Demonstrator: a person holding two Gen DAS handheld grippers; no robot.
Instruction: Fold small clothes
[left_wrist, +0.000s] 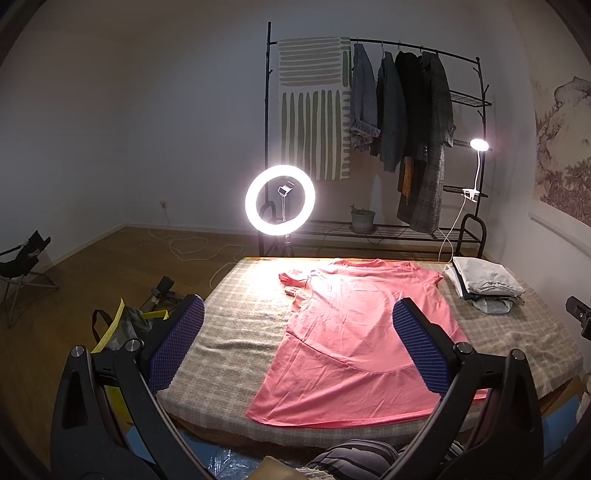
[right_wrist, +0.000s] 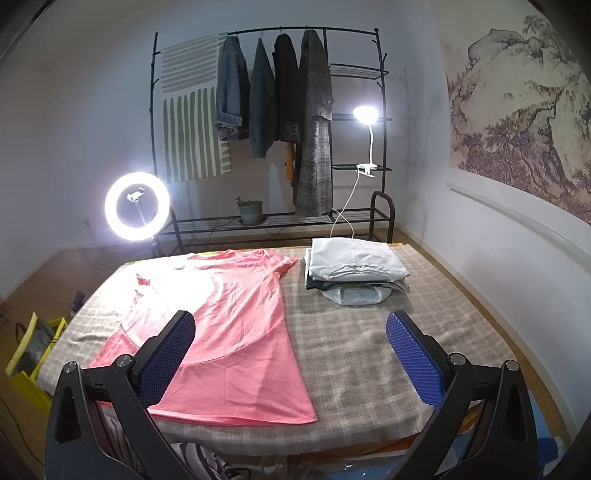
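Pink shirt (left_wrist: 354, 332) lies spread flat on the bed (left_wrist: 236, 325), collar toward the far edge, hem along the near edge, roughly mid-bed and a bit toward the left side. Left sleeve looks bunched or partly turned in near the far-left part of the shirt; right sleeve lies out flat. No clear body fold yet, so this garment is basically unfolded, judged as start of its fold.

Stack of folded clothes (right_wrist: 354, 269) sits at the far right corner of the bed, white piece on top, darker and grey ones under it. Apart from the shirt, a strip of blanket between them. That pile reads as finished items, so part of the task looks done; count of pieces not clear.

Left gripper (left_wrist: 295, 332) spread wide, holding nothing, hovering above the near edge over the shirt's lower half. Right gripper (right_wrist: 291, 350) also spread wide and empty, above the near edge, its left finger over the shirt's hem area, right finger over bare blanket. Neither touches cloth as far as I can tell.

Left to do: grab hem or side edges, fold sleeves in, fold body, move it onto the stack. Yellow bag (right_wrist: 29, 350) on the floor by the bed's left side may hold more clothes, contents unclear. Ring light (left_wrist: 280, 199) and clothes rack (right_wrist: 266, 122) behind the far edge, not involved.
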